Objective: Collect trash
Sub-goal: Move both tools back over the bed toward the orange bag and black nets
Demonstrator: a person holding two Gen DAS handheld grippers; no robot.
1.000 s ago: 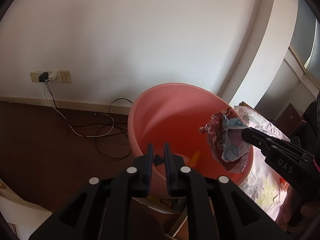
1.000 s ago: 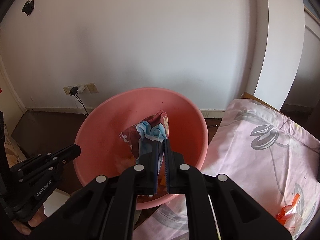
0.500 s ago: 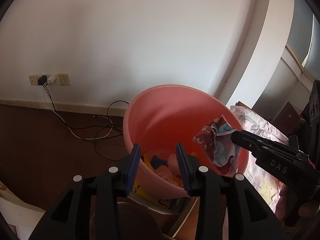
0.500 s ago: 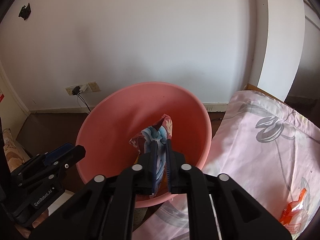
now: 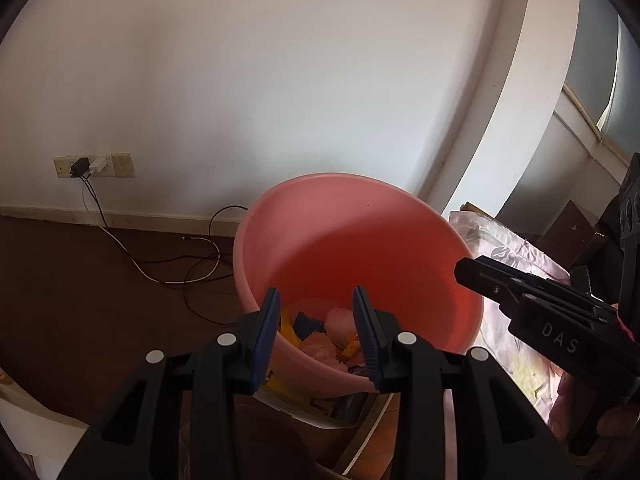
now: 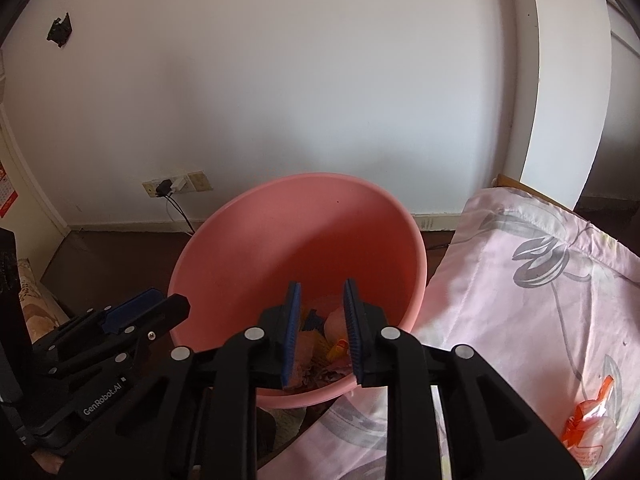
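A pink plastic basin [image 5: 360, 248] [image 6: 304, 240] stands in front of both grippers. Several pieces of trash [image 5: 320, 330] [image 6: 320, 356] lie in its bottom: yellow, blue and pink scraps and a crumpled wrapper. My left gripper [image 5: 316, 304] hangs over the near rim, open, with nothing between its blue pads; in the right wrist view the left gripper [image 6: 168, 308] shows at the basin's left side. My right gripper [image 6: 322, 292] is open above the trash and holds nothing. From the left wrist view the right gripper [image 5: 470, 272] reaches over the basin's right rim.
A pink floral sheet [image 6: 520, 280] covers a bed right of the basin, with an orange wrapper [image 6: 588, 420] on it near the right edge. Cables [image 5: 168, 268] run from a wall socket [image 5: 92, 166] across the dark floor on the left. A white wall stands behind.
The left jaws opened wide. The right jaws opened and let go of the red and blue wrapper, which dropped into the basin.
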